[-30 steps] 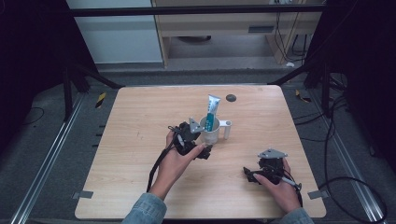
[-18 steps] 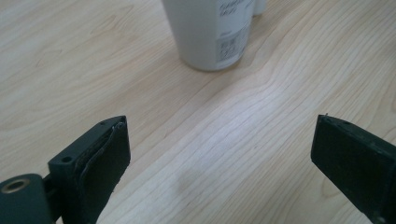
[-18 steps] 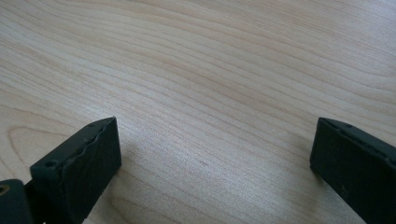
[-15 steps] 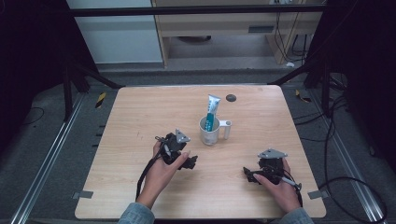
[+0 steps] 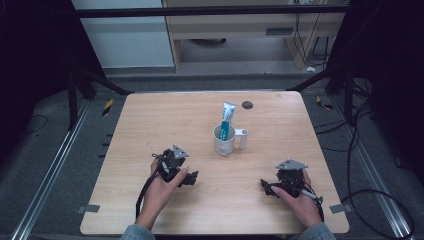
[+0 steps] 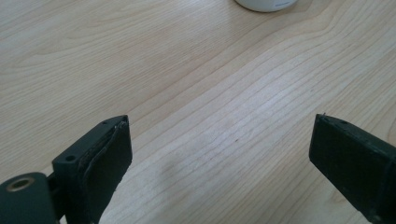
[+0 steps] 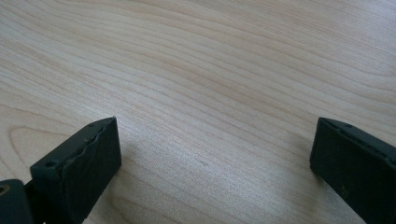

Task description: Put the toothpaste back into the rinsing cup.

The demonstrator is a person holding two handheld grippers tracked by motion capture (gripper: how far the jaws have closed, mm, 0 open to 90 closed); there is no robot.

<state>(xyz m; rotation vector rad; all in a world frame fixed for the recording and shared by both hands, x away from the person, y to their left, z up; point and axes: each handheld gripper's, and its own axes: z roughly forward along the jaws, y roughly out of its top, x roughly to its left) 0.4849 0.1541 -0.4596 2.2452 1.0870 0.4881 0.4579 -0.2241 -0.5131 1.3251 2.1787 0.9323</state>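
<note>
A white mug [image 5: 224,140] with its handle to the right stands near the middle of the wooden table [image 5: 150,120]. A blue and white toothpaste tube [image 5: 227,120] stands upright in it. My left gripper [image 5: 191,178] rests low on the table, front left of the mug, apart from it. In the left gripper view its jaws stand wide open over bare wood, with the mug's base [image 6: 266,3] at the top edge. My right gripper [image 5: 265,187] lies near the front right of the table, open, with bare wood between its jaws in the right gripper view.
A small dark round disc [image 5: 247,104] lies on the table behind the mug. Cables trail on the floor to the right of the table. A black and yellow marker [image 5: 107,107] lies on the floor at the left.
My left gripper has drawn back from the mug toward the table's front left and come down low. The tube stays standing in the mug. The right gripper has not moved.
</note>
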